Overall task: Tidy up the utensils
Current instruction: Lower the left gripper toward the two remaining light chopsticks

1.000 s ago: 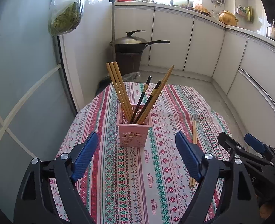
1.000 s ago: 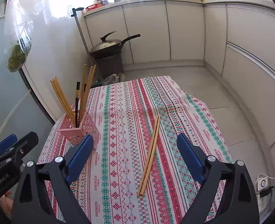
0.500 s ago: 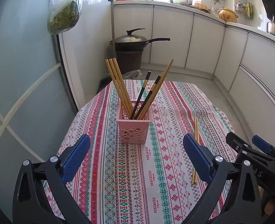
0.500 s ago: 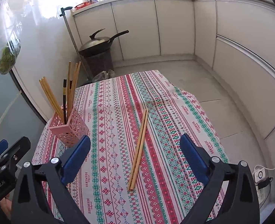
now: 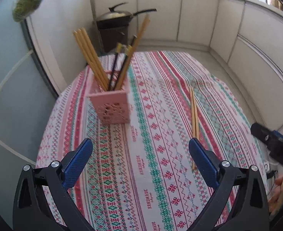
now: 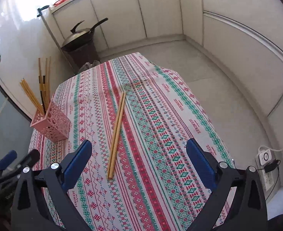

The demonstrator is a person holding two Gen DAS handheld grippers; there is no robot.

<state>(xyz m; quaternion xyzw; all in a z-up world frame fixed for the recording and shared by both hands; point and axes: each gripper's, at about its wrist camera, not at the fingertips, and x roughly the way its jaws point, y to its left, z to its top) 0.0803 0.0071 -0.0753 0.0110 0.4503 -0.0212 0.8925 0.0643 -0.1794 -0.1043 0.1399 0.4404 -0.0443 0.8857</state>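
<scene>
Both grippers open over the table, the loose chopsticks not yet stowed

The left gripper [image 5: 140, 150] and right gripper [image 6: 139, 152] have just spread their jaws wide, nothing between them, and now sit lower over the striped patterned tablecloth [image 6: 160, 134], seemingly readying a pickup. The pair of loose wooden chopsticks [image 6: 116, 132] lies mid-table in open room, well right of the pink perforated plastic holder [image 5: 112, 107] near the left edge.

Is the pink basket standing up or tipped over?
Standing up: the pink basket sits flat on the tablecloth, with chopsticks poking out the top.
</scene>
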